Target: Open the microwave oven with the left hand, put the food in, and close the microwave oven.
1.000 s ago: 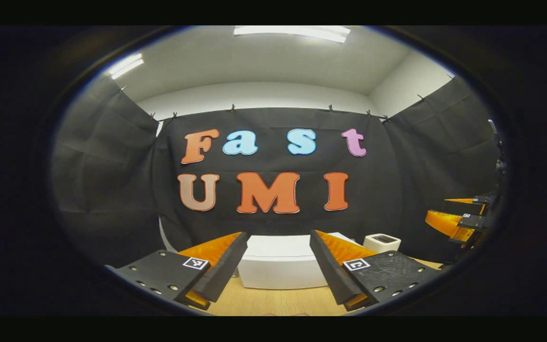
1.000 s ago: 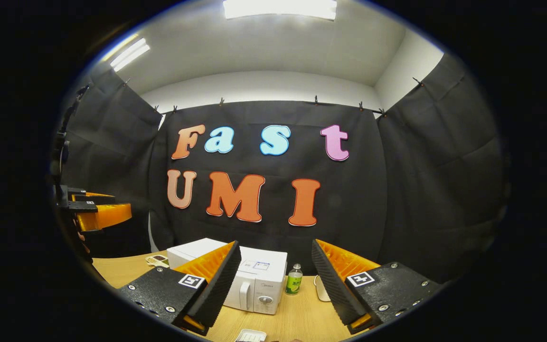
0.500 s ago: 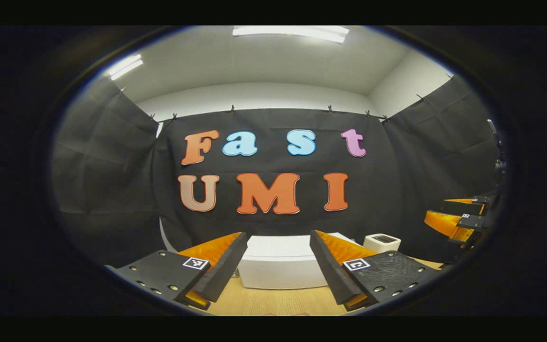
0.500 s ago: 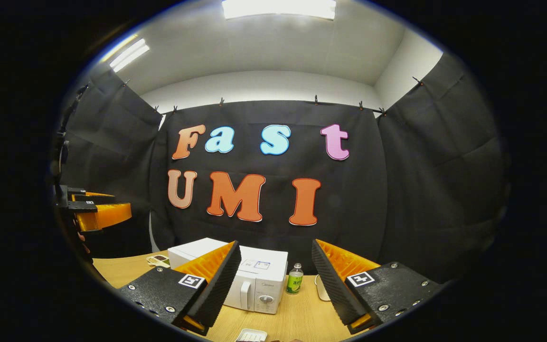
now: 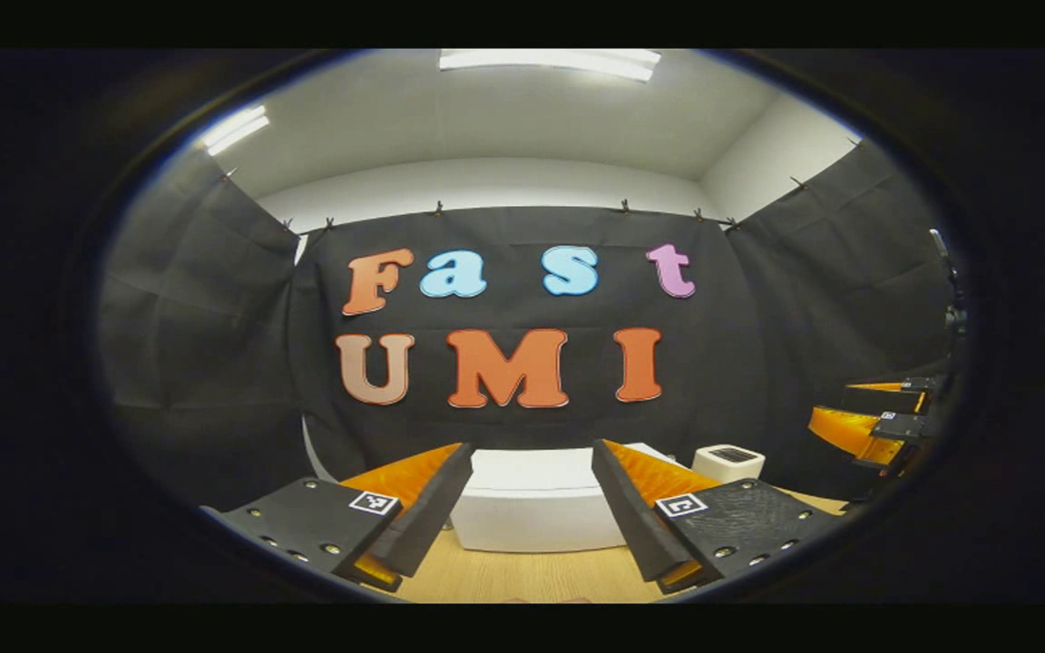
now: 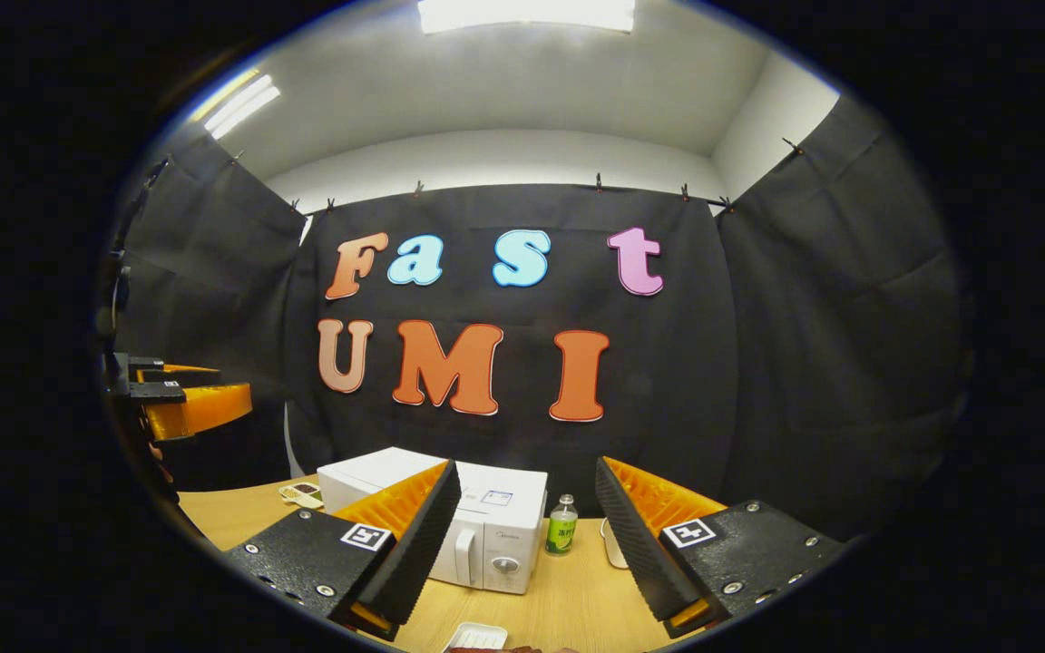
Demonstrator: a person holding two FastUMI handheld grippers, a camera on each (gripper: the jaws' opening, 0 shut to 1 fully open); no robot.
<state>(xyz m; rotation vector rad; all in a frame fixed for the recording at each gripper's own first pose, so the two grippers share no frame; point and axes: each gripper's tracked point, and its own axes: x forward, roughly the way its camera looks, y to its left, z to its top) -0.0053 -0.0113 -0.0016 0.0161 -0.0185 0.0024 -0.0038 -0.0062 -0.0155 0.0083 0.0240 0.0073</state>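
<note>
White boxy microwave oven (image 5: 536, 508) sits straight ahead of the left tool (image 5: 532, 508), on the pale wooden surface (image 5: 532, 576), door shut. Left tool hovers level above the near edge, fingers apart and empty. In the right gripper view the oven's handle (image 6: 463, 557) faces near-right; the right tool (image 6: 527, 535), also spread and empty, hangs farther right. Left is likely nearer.

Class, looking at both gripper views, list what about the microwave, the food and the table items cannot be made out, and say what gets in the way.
- Microwave door, right gripper view: mostly hidden behind the right tool's left finger.
- White tray, right gripper view: cut off by the bottom edge, contents unclear.
- Small dish, right gripper view: too small to identify.
- Bottle label, right gripper view: too small to read.
- Microwave front, left gripper view: faces away, partly covered by the left tool's fingers.
</note>
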